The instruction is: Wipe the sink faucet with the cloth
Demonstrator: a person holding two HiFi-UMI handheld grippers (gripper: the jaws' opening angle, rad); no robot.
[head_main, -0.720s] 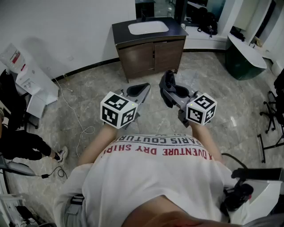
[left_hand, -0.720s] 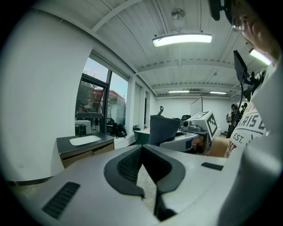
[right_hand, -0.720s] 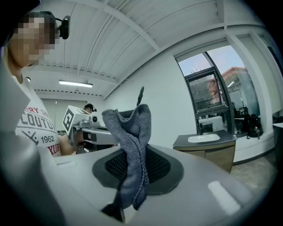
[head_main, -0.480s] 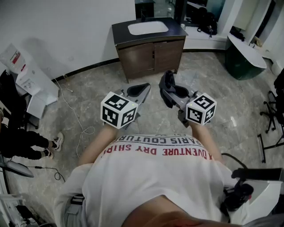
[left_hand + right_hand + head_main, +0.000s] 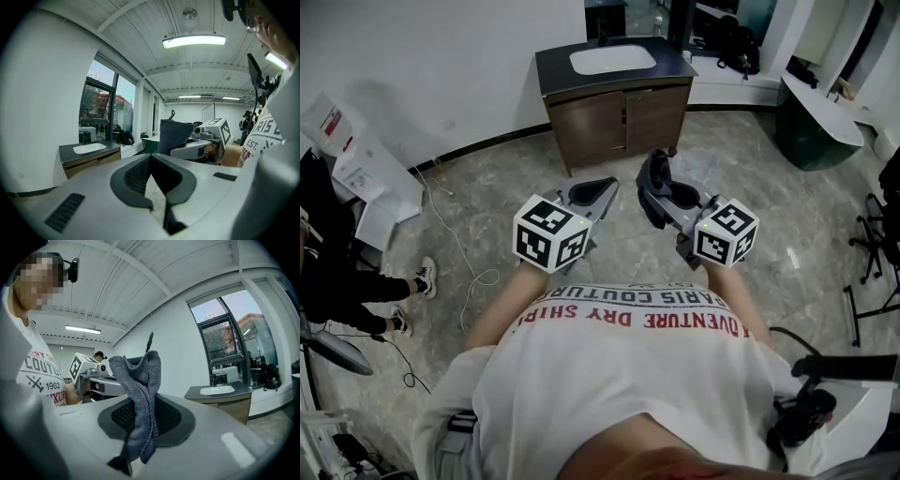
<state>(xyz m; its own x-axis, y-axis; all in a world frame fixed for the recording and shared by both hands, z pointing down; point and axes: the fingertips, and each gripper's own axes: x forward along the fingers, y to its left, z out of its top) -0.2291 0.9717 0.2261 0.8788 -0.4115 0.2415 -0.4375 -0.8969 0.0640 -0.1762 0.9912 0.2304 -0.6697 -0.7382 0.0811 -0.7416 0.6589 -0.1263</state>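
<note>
Grey cloth, held; sink far off

The cloth [image 5: 139,380], a grey nubby-weave rag, is standing upright in a bunched, twisted fold, pinched at its lower part between the closed jaws of the right gripper [image 5: 142,414]. Its top edge is flaring out above the jaws and a short tail is hanging below them. The white oval sink [image 5: 612,59] is sitting in a dark countertop against the wall, well apart from the cloth across the floor. Its faucet is showing too small to make out.
</note>
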